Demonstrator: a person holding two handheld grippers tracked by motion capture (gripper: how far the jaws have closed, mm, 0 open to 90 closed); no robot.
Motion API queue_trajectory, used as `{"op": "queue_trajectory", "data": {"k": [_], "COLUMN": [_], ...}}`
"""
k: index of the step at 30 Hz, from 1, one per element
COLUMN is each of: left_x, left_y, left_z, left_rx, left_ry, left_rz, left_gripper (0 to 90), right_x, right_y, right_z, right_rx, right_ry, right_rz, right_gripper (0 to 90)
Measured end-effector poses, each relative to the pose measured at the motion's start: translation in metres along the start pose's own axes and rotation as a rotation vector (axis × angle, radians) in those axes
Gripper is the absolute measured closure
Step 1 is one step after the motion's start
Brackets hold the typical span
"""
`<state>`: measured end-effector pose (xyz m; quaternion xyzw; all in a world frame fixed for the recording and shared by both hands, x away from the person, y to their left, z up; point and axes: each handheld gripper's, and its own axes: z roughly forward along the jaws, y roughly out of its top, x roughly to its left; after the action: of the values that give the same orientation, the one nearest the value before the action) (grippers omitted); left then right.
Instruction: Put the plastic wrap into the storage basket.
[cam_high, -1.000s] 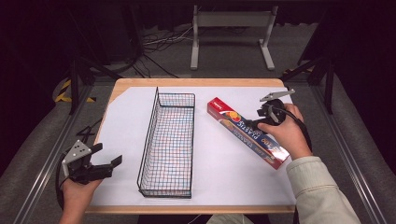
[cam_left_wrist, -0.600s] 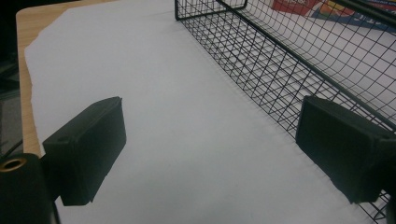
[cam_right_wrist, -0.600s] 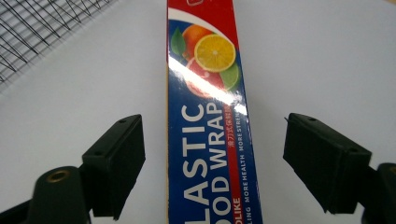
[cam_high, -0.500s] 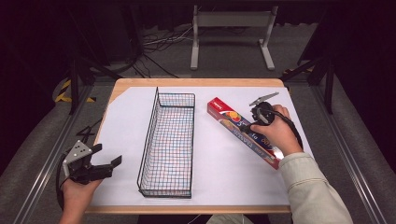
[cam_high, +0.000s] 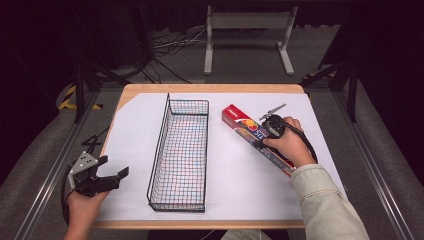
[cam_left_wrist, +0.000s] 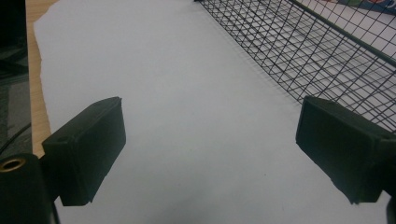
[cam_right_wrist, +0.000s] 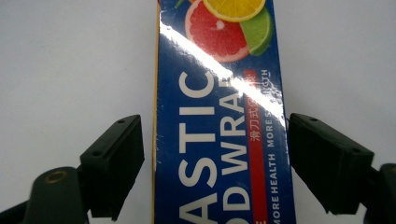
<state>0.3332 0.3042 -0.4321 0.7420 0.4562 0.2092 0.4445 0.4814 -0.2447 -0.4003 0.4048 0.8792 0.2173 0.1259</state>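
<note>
Straddling: right tool (cam_right_wrist: 215, 163), jaws spread wide either side of the long glossy blue-and-red cardboard plastic-wrap box (cam_right_wrist: 219, 130), pads not touching it.
Box position: flat on white paper-covered tabletop (cam_high: 235, 170), right of the black wire-mesh basket (cam_high: 180, 155).
Left tool (cam_left_wrist: 210, 154): wide open, empty, beside basket.

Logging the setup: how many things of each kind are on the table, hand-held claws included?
Wire basket: 1
Plastic wrap box: 1
White paper sheet: 1
Claws: 2, left claw, right claw
Total: 5
</note>
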Motion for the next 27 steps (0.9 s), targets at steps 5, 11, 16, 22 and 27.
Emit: {"op": "queue_trajectory", "data": {"k": [5,11,16,22,27], "left_x": [0.0,-0.003,-0.003,-0.002,-0.002], "left_y": [-0.008,-0.013,-0.015,-0.017,-0.017], "left_z": [0.01,0.02,0.023,0.021,0.021], "left_rx": [-0.011,-0.008,-0.007,-0.03,-0.031], "left_ry": [-0.002,-0.014,-0.019,-0.023,-0.023], "left_rz": [0.01,0.052,0.056,0.052,0.053], "left_gripper": [8.3,7.8,7.6,7.6,7.6], "right_x": [-0.001,-0.001,0.0,0.003,0.007], "right_y": [0.0,0.001,0.003,0.006,0.009], "right_z": [0.008,0.011,0.011,0.009,0.008], "right_rx": [0.043,0.056,0.086,0.113,0.131], "right_ry": [-0.006,-0.003,0.004,-0.014,-0.011], "right_rz": [0.01,-0.007,0.002,0.008,0.039], "right_gripper": [22.5,29.3,36.0,38.7,39.4]}}
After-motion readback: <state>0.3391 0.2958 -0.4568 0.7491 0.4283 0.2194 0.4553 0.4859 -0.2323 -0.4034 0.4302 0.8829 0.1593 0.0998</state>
